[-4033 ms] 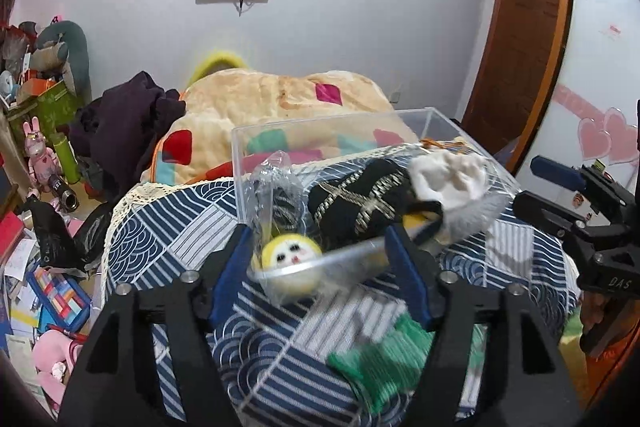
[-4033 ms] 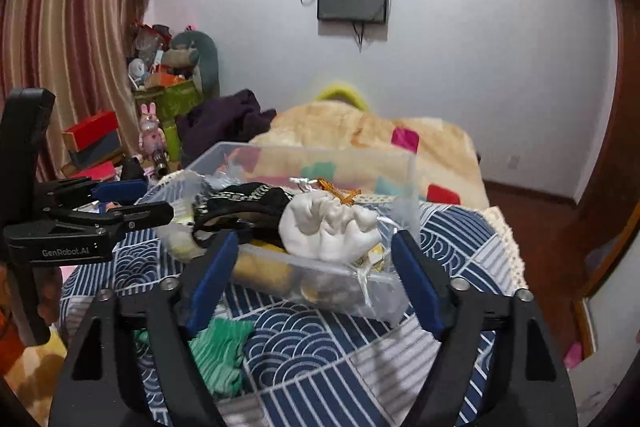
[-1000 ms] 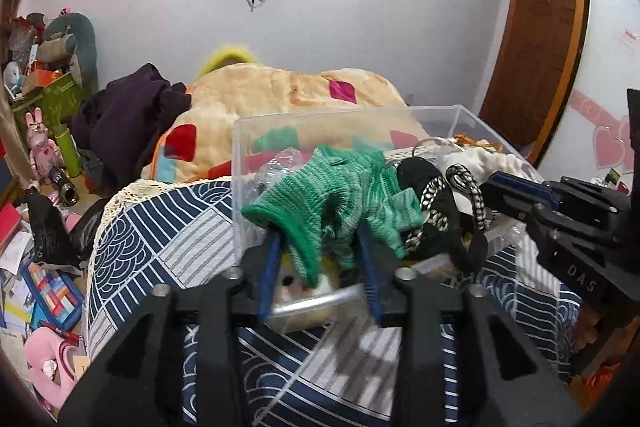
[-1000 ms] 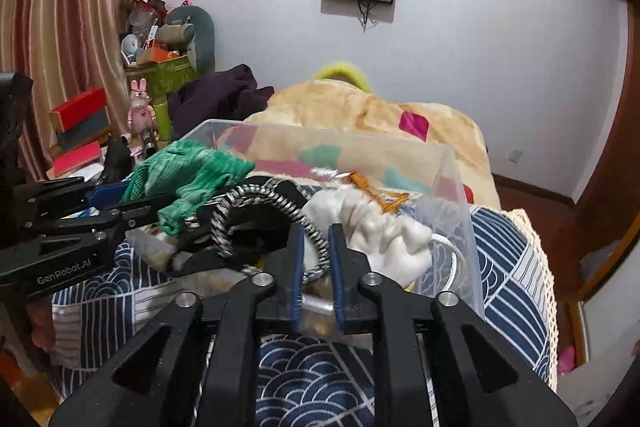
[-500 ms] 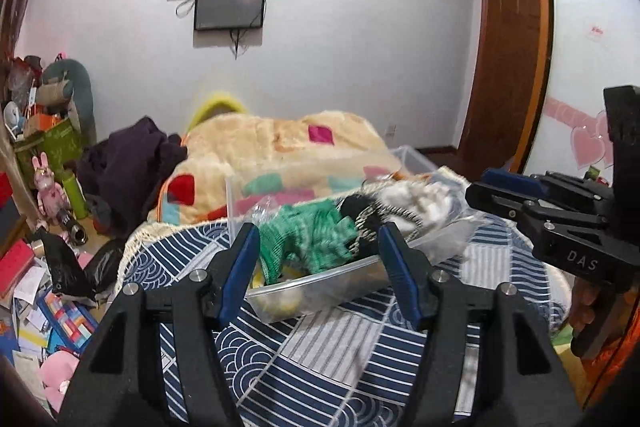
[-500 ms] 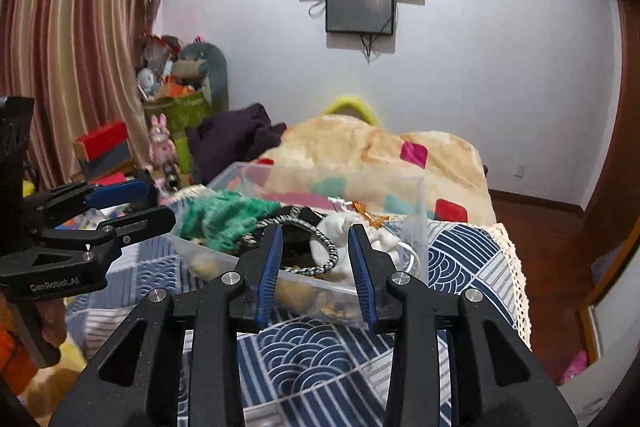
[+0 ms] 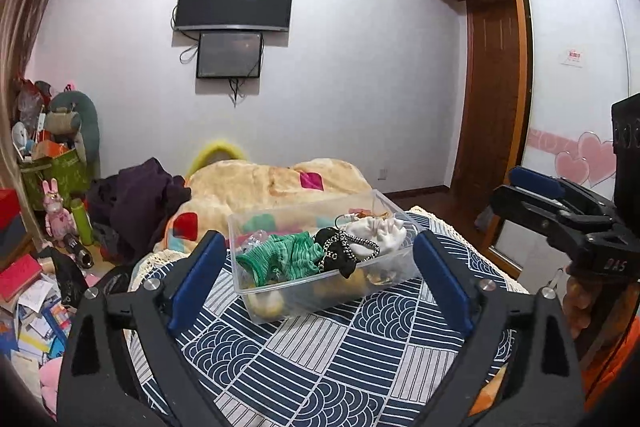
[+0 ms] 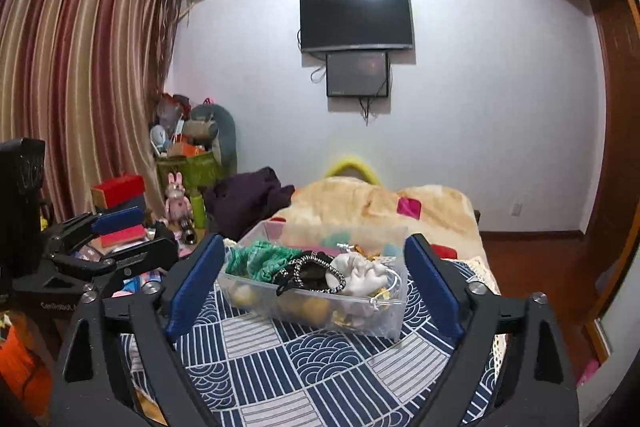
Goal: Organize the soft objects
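A clear plastic bin (image 7: 276, 301) (image 8: 390, 323) stands on the blue patterned bedspread (image 7: 340, 359). In it lie a green knitted cloth (image 7: 286, 257) (image 8: 256, 259), a black item with a black-and-white cord (image 7: 340, 253) (image 8: 310, 273), a white soft item (image 7: 378, 231) (image 8: 362, 277) and yellow things at the bottom. My left gripper (image 7: 320, 279) is open and empty, held back from the bin and above the bedspread. My right gripper (image 8: 314, 281) is open and empty too, at a like distance. Each gripper shows at the edge of the other's view.
A beige blanket with coloured squares (image 7: 280, 187) lies behind the bin, with dark purple clothes (image 7: 136, 203) to its left. Boxes, toys and papers clutter the floor at the left (image 7: 28, 291). A wardrobe with sliding doors (image 7: 568, 107) stands at the right.
Both grippers have opened wide and pulled back and up from the bin. The green cloth and the corded black item, held a second ago, now lie in the bin.
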Motion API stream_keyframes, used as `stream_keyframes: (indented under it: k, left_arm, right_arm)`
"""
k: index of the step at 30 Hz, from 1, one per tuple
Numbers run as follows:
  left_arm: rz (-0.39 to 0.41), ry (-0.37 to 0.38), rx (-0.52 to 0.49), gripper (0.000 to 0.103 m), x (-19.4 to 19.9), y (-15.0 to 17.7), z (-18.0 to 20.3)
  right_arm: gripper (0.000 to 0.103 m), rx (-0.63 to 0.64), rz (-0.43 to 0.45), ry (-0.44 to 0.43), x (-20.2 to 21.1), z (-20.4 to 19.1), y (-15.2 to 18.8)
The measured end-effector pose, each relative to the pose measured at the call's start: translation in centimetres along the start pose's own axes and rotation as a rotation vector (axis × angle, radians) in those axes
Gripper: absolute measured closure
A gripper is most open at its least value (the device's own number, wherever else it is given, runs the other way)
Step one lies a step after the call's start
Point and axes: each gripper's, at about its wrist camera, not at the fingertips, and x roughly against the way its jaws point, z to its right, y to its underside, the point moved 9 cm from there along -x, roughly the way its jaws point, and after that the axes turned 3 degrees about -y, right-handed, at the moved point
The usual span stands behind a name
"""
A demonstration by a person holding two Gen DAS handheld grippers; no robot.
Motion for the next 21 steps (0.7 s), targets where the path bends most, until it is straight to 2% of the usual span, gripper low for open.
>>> stream_keyframes:
  k: [2,5,21]
  left_arm:
    - [0.012,-0.006,0.007,0.001,0.3,0.0,0.0]
    - [0.025,-0.009,0.007,0.001,0.7,0.1,0.1]
    - [0.035,-0.014,0.000,0.001,1.1,0.7,0.3]
  right_arm:
    - [0.000,0.000,0.020,0.007,0.3,0.0,-0.2]
    - [0.000,0.004,0.040,0.013,0.8,-0.1,0.1]
    - [0.000,-0.021,0.035,0.019,0.7,0.2,0.9]
